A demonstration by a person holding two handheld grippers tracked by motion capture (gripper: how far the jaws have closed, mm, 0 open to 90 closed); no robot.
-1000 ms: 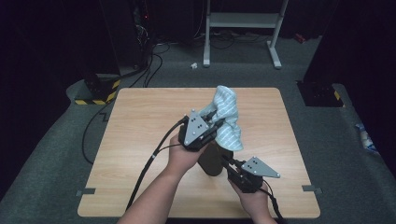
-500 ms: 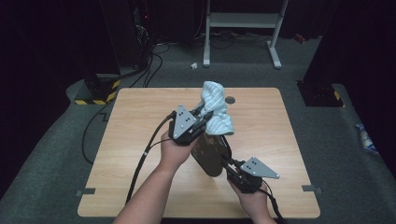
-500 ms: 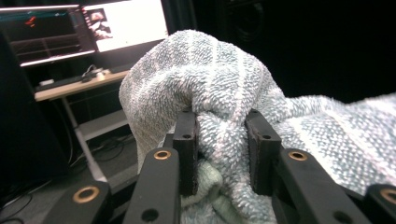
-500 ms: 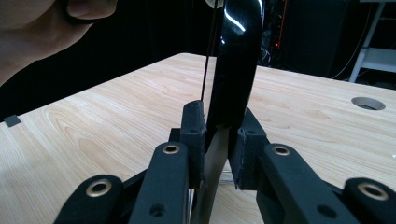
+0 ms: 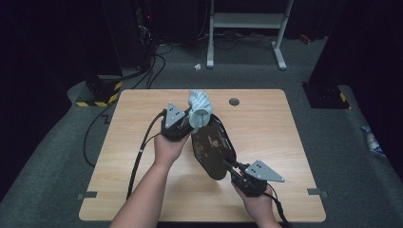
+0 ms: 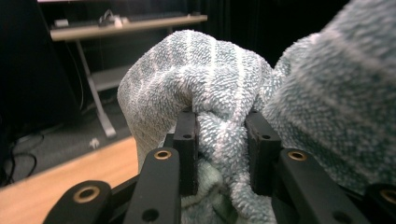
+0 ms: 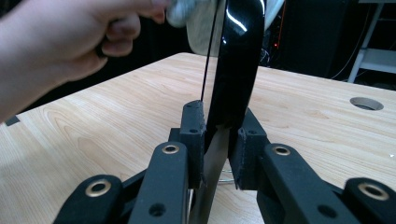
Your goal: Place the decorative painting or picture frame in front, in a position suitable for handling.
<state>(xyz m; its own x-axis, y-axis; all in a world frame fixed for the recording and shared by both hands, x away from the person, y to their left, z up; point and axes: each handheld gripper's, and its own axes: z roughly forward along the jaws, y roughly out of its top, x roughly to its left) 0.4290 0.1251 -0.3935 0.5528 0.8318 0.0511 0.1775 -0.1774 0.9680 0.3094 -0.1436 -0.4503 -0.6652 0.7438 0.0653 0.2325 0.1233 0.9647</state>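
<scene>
The wooden bench (image 5: 142, 190) takes up most of the scene, with a round cable hole (image 5: 234, 101) set into it well beyond both grippers. Next biggest is the black oval tray (image 5: 214, 147), glossy with some smudges on its face. It's tipped up on edge, so it stands between the two hands rather than lying flat. The right hand-held gripper (image 5: 234, 169) is clamped on the near rim of that tray; in the right gripper view you can see the tray's edge (image 7: 236, 70) pinched right between the two black pads, rising straight up from them. The left hand-held gripper (image 5: 186, 122) sits at the tray's far upper end, and it's clenched tight on a bunched-up towel (image 5: 198, 108), pale teal with light stripes. In the left gripper view the terry cloth (image 6: 219, 93) is squeezed between the pads and bulges out above and around them. From above, the towel sits just ahead of the left hand-held gripper and presses against the top edge of the tray. Black cables (image 5: 142, 152) trail back from the left one across the bench.
</scene>
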